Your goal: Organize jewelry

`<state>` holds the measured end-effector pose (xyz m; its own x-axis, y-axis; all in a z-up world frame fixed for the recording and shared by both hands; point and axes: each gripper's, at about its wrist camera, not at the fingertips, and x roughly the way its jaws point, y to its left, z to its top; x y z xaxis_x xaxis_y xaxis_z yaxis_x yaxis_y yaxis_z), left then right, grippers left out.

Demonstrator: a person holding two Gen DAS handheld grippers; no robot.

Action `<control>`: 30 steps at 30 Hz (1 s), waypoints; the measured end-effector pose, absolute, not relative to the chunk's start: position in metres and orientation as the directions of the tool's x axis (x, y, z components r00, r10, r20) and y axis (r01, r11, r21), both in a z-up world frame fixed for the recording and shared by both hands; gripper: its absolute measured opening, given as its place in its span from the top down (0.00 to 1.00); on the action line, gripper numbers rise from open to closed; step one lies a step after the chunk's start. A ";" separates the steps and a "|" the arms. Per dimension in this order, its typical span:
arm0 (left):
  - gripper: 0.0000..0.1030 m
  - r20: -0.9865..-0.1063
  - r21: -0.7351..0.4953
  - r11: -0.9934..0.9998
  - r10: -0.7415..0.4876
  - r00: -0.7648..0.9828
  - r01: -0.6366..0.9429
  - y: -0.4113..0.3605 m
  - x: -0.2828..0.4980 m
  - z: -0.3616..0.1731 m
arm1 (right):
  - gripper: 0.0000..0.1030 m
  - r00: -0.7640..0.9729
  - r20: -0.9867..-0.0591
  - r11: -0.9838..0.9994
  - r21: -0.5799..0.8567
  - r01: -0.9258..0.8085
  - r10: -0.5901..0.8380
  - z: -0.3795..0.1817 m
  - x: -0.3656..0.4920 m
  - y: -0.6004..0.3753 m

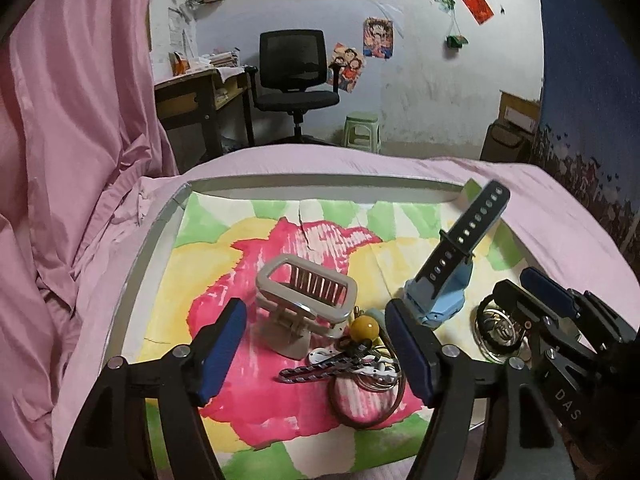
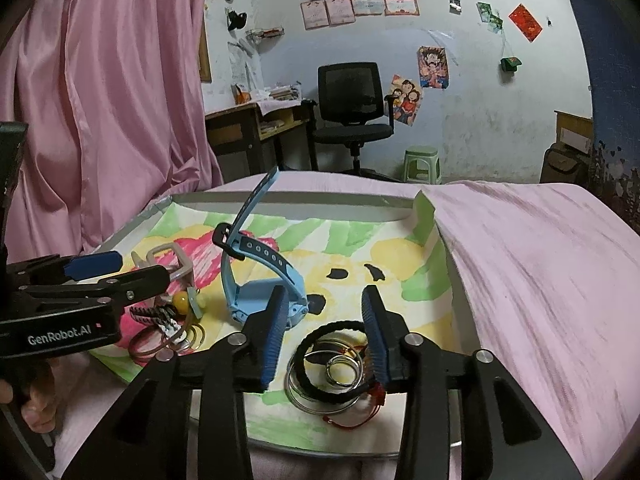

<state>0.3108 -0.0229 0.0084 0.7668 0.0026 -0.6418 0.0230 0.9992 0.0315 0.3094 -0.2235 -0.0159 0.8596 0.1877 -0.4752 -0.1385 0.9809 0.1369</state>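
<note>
A grey-rimmed tray lined with a painted paper holds the jewelry. My left gripper is open low over a beige claw clip, a yellow bead charm, a striped hair clip and a brown bangle. A light-blue watch stands just right of them with its dark strap raised. My right gripper is open above a black hair tie, silver rings and a red string. The watch touches or nearly touches its left finger. The left gripper shows at the left.
The tray lies on a bed with a pink sheet folded over its right edge. A pink curtain hangs at the left. A hand holds the left tool. An office chair, desk and green stool stand beyond.
</note>
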 end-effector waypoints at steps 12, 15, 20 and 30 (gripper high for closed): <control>0.19 -0.563 -0.031 0.999 -0.002 0.826 -0.019 -0.008 0.290 0.026 | 0.41 0.908 -0.389 0.982 0.155 -0.105 0.158 0.001 0.291 -0.233; 0.18 -0.545 -0.053 0.998 -0.007 0.838 -0.026 -0.004 0.283 0.030 | 0.35 0.919 -0.365 0.983 0.155 -0.100 0.151 0.006 0.285 -0.233; 0.10 -0.511 -0.072 0.997 0.000 0.859 -0.042 0.002 0.274 0.038 | 0.27 0.932 -0.334 0.983 0.158 -0.091 0.140 0.012 0.278 -0.237; 0.03 -0.444 -0.101 0.993 0.010 0.896 -0.061 0.012 0.252 0.048 | 0.10 0.954 -0.269 0.979 0.184 -0.087 0.135 0.025 0.258 -0.243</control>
<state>0.2515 0.0120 0.0485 0.8961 0.0098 -0.4437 -0.0608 0.9931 -0.1007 0.2581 -0.2432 0.0252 0.9537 0.1350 -0.2689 -0.0867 0.9791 0.1840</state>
